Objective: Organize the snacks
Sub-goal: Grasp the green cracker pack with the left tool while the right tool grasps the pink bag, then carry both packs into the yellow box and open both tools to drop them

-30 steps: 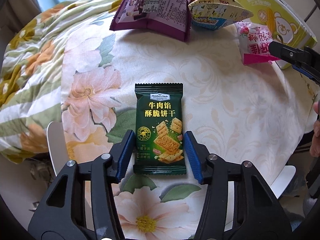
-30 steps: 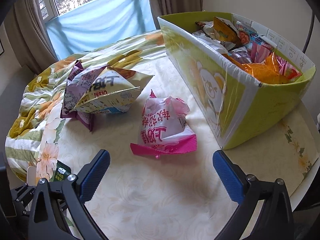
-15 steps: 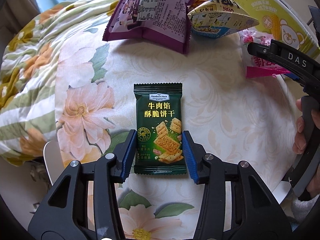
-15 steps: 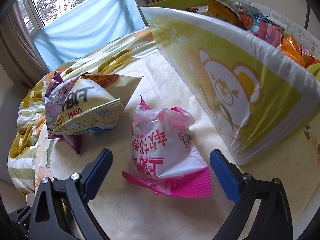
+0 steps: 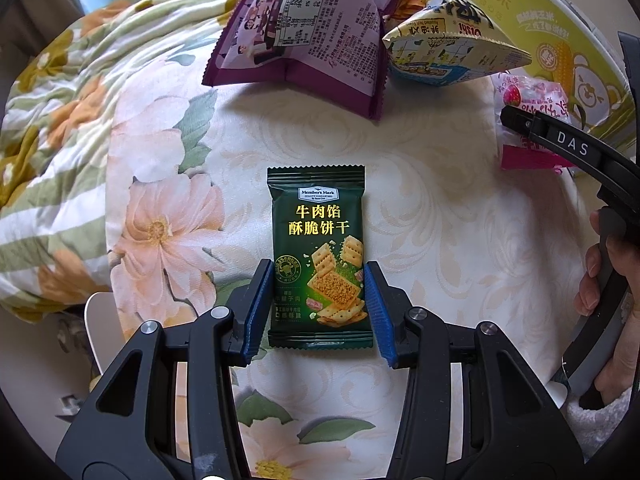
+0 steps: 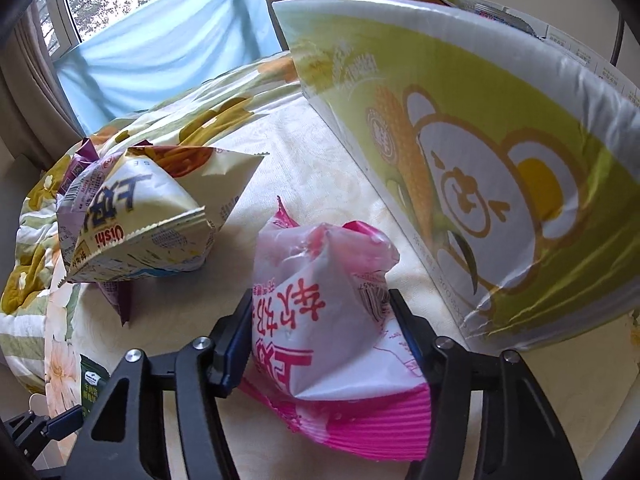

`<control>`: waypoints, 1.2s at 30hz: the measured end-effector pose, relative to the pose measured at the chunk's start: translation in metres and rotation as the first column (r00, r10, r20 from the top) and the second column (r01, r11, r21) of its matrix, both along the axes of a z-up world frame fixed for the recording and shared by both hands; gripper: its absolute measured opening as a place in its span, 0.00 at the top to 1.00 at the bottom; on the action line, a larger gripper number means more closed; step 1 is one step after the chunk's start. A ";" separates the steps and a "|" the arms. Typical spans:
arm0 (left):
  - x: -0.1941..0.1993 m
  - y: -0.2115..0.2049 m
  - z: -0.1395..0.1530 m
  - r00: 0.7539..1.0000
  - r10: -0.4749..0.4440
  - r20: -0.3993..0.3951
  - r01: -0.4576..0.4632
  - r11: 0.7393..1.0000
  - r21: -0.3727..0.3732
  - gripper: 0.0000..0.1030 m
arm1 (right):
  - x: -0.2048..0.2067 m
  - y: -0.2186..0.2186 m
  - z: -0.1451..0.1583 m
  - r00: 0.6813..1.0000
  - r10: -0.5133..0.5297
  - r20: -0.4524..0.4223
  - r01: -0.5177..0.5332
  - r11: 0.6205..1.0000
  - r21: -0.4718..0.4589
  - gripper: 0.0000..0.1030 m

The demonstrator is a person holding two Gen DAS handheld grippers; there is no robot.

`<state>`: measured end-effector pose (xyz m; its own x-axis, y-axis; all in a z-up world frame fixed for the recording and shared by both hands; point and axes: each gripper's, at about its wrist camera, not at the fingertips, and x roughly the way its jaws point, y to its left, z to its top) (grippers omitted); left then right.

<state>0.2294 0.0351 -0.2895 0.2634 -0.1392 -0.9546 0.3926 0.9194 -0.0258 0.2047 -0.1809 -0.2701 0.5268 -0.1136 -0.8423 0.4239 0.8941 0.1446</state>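
Left gripper (image 5: 319, 312) clamps the green cracker packet (image 5: 318, 258). Beside the yellow box (image 6: 480, 184), right gripper (image 6: 320, 340) jaws are closing, pads against the pink snack bag (image 6: 324, 320).

Black claw (image 5: 318, 312) frames, blue ribbed pads (image 5: 378, 312), silver screws, white "DAS" lettering

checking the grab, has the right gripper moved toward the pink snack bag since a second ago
Yes. The right gripper has dropped toward the pink snack bag beside the yellow box; its closing jaws now flank it.

Four snack packets (image 5: 318, 256) on table; one box (image 6: 480, 184).
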 end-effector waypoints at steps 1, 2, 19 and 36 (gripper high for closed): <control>0.001 0.001 0.000 1.000 0.003 -0.002 -0.003 1.000 -0.004 0.60 | -0.001 -0.001 0.001 1.000 0.006 -0.001 -0.006 1.000 0.002 0.49; 0.002 0.002 0.000 1.000 0.005 -0.003 -0.005 1.000 -0.008 0.60 | -0.003 -0.002 0.002 1.000 0.009 -0.001 -0.009 1.000 0.005 0.50; -0.011 0.018 0.056 0.996 0.045 0.071 -0.037 0.993 -0.109 0.60 | -0.042 0.026 0.047 0.991 0.129 0.038 -0.130 0.991 0.032 0.55; -0.034 -0.061 0.181 0.966 0.049 0.255 -0.004 0.985 -0.173 0.60 | -0.074 -0.015 0.170 0.948 0.251 0.197 -0.256 0.967 0.001 0.55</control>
<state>0.1950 -0.0257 -0.1085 0.5027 -0.2829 -0.8168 0.3821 0.9203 -0.0836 0.1303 -0.1954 -0.1005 0.6886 0.0657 -0.7222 0.1451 0.9633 0.2260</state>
